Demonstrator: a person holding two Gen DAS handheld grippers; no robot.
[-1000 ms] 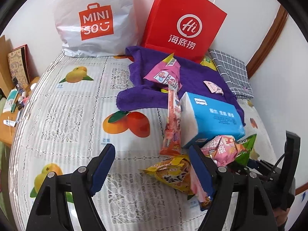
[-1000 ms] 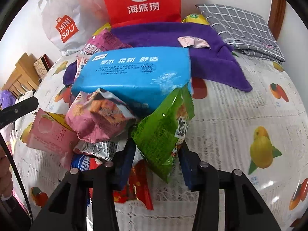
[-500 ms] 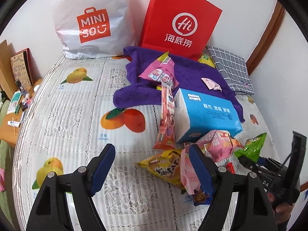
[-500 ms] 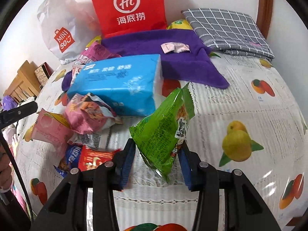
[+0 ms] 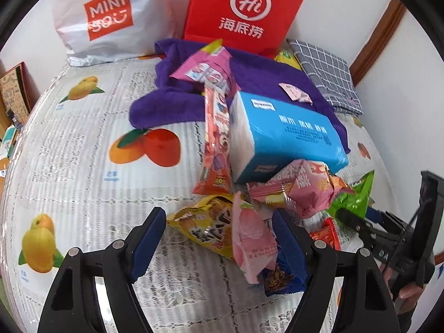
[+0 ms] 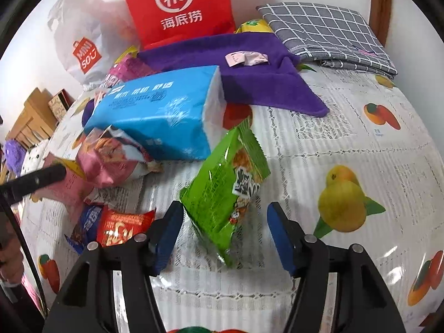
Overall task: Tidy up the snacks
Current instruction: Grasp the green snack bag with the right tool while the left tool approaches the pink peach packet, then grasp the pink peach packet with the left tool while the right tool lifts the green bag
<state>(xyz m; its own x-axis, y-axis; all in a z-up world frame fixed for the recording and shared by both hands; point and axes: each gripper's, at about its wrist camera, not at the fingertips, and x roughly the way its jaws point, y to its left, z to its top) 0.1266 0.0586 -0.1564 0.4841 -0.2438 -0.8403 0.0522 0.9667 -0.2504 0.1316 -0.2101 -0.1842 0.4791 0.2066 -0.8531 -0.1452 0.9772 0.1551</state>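
A pile of snack packets lies on a fruit-print cloth. In the right wrist view my right gripper (image 6: pixel 226 227) is open, and a green snack bag (image 6: pixel 224 191) sits loose between its fingers, touching neither. A pink bag (image 6: pixel 111 158) and a red packet (image 6: pixel 122 227) lie to its left. In the left wrist view my left gripper (image 5: pixel 220 233) is open over a yellow packet (image 5: pixel 199 227) and a pink peach packet (image 5: pixel 251 238). A long orange-pink packet (image 5: pixel 216 136) leans on a blue tissue pack (image 5: pixel 283 136).
A red paper bag (image 5: pixel 244 11) and a white MINISO bag (image 5: pixel 108 19) stand at the back. A purple towel (image 5: pixel 177 100) and a grey checked cloth (image 5: pixel 327 77) lie before them. A wooden shelf (image 6: pixel 30 119) stands beyond the left edge.
My right gripper has opened and the green bag, held before, now sits loose between the fingers. My left gripper has moved closer to the snack pile.
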